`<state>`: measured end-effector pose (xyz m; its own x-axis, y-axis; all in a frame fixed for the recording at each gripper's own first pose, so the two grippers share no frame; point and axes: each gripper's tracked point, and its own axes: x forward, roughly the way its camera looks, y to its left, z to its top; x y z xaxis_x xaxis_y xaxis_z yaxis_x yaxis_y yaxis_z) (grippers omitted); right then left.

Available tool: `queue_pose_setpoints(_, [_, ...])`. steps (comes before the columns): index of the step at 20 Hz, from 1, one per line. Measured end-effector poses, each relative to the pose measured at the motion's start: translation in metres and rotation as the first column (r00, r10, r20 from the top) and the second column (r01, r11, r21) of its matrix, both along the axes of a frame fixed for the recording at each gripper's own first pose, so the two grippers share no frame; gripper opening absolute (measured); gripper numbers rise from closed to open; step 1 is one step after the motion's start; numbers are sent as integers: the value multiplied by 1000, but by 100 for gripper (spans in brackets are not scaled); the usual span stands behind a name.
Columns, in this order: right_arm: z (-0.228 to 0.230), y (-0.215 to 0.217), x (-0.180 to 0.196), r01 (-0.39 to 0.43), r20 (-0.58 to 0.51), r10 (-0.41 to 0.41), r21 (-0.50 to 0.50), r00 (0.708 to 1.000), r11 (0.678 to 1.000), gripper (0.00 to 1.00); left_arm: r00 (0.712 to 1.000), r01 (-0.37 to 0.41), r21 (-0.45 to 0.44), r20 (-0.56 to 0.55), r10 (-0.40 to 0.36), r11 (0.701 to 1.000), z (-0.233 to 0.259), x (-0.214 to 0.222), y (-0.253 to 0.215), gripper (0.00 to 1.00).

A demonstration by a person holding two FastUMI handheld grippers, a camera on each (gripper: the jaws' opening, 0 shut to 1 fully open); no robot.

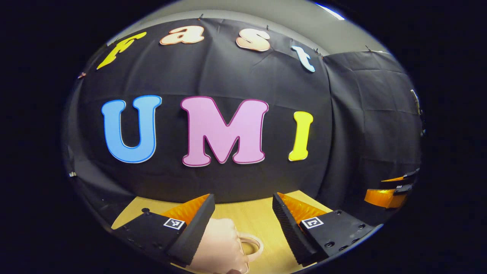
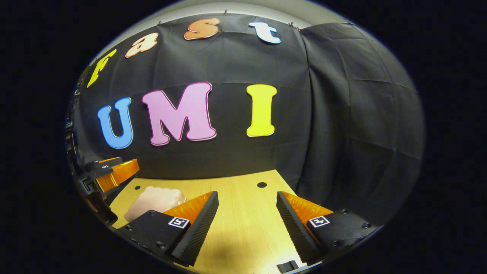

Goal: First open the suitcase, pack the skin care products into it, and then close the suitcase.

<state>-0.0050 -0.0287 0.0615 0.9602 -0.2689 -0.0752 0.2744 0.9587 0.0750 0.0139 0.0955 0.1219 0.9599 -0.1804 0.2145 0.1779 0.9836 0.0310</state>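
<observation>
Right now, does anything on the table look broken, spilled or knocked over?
Nothing stands out. The pale pink suitcase sits on the wooden table with its handle showing, and no spill or damage is visible. The left gripper and right gripper are open above the table, holding nothing.

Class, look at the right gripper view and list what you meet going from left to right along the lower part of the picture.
Other hand-held gripper at the left edge → pale pink suitcase → this hand-held gripper's left finger → bare wooden table → its right finger.
</observation>
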Motion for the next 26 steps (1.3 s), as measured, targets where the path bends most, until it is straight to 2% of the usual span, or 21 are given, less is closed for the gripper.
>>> queue_pose_setpoints(4, [26, 21, -8, -19, 105, 25, -61, 994, 998, 97, 997, -73, -49, 22, 74, 996, 3, -16, 20, 96])
queue_pose_setpoints(8, [18, 59, -2, -131, 83, 138, -85, 987, 988, 97, 993, -110, -100, -45, 106, 989, -17, -31, 38, 95])
queue_pose_setpoints(10, [14, 71, -2, -177, 76, 183, -83, 980, 981, 97, 988, -138, -77, -79, 132, 987, -28, -35, 49, 96])
queue_pose_setpoints(13, [10, 78, -2, -212, 63, 219, -105, 974, 972, 97, 981, -187, -58, -70, 183, 981, -28, -47, 68, 96])
queue_pose_setpoints(19, [-2, 84, -3, -217, 41, 221, -93, 974, 972, 97, 974, -222, -53, -59, 218, 974, -38, -66, 90, 96])
queue_pose_setpoints(26, [-8, 82, 1, -184, 33, 187, -70, 982, 980, 97, 977, -206, -57, -61, 203, 977, -42, -67, 86, 96])
